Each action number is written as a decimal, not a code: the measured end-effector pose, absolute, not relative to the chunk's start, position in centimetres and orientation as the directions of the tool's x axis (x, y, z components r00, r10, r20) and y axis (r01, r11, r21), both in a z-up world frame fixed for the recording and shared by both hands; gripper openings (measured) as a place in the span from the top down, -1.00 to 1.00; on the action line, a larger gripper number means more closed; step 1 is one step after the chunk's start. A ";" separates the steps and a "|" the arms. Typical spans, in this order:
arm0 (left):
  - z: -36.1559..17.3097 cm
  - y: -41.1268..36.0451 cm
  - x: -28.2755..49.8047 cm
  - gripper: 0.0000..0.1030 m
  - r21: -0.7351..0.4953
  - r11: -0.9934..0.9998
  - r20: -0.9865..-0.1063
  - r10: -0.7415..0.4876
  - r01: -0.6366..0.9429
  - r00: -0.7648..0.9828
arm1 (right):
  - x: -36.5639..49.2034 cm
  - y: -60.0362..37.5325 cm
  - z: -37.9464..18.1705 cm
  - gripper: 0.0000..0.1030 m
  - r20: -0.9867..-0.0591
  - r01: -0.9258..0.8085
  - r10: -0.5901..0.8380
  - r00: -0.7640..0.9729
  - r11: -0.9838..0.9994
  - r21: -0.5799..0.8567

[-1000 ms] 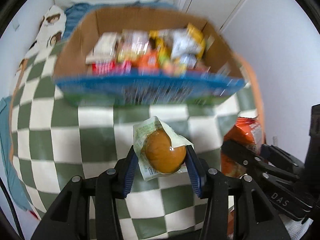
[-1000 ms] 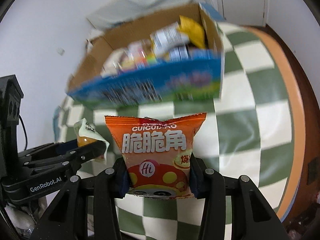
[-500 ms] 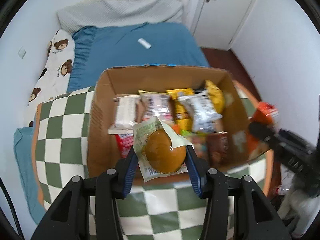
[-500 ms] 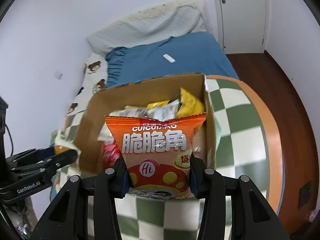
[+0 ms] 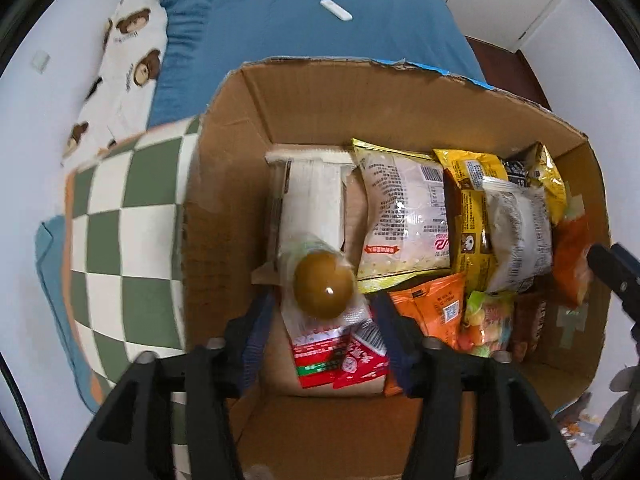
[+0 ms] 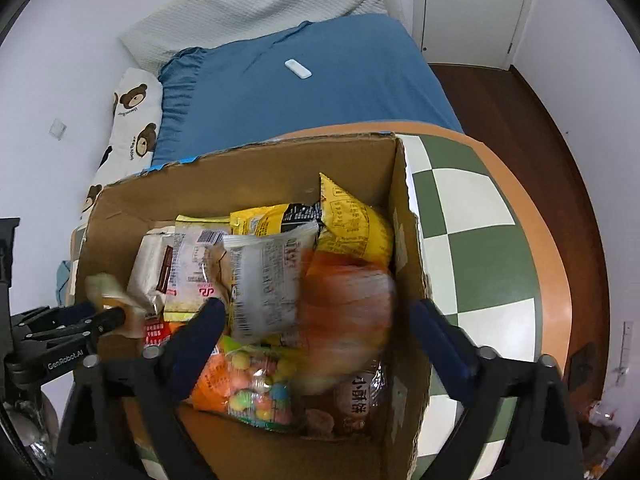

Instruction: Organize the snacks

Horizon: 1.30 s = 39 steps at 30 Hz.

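1. While both claws hover over the cardboard box (image 5: 400,92) on the table (image 5: 120,216), release only above a free spot.
2. Left claw (image 5: 324,320): spread wide, wrapped bun (image 5: 323,290) loose between the fingers, above the white packet (image 5: 316,196).
3. Right claw (image 6: 316,316): spread wide, orange chip bag (image 6: 344,304) blurred, seemingly dropping by the right wall.
4. Lift straight up, without catching neighbouring packets.

The orange bag (image 6: 346,312) was smeared by motion blur; its print could not be read. The bun's wrapper (image 5: 316,276) was likewise blurred.
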<state>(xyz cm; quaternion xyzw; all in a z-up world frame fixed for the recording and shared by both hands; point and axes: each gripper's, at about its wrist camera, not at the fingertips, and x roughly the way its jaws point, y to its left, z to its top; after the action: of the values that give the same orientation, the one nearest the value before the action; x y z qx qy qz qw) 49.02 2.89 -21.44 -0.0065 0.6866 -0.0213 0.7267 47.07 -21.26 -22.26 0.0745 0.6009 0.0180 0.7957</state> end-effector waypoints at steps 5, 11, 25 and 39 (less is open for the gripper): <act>-22.0 3.0 49.0 -0.79 -0.058 0.998 -0.997 -0.059 0.011 0.051 | 46.6 -20.6 -22.7 -0.89 -0.961 0.044 0.117 0.252 0.990 0.132; -21.7 2.2 47.5 -0.89 -0.066 0.998 -0.996 -0.067 0.017 0.060 | 45.4 -19.4 -23.3 -0.89 -0.966 0.010 0.136 0.218 0.990 0.142; -17.9 1.5 43.0 -0.89 -0.038 0.999 -0.983 -0.037 -0.002 0.182 | 41.3 -20.1 -22.5 -0.90 -0.961 0.032 0.097 0.258 0.994 0.108; -9.6 0.5 33.6 -0.89 -0.015 1.000 -0.906 -0.018 0.009 0.422 | 31.7 -20.4 -13.4 -0.94 -0.874 0.002 0.077 0.479 0.996 0.088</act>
<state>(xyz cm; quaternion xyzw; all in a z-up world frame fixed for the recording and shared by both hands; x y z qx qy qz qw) 33.65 0.46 -9.64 -0.0037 0.5375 -0.0080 0.8432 31.73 -20.39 -13.35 0.0384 0.5098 0.0218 0.8592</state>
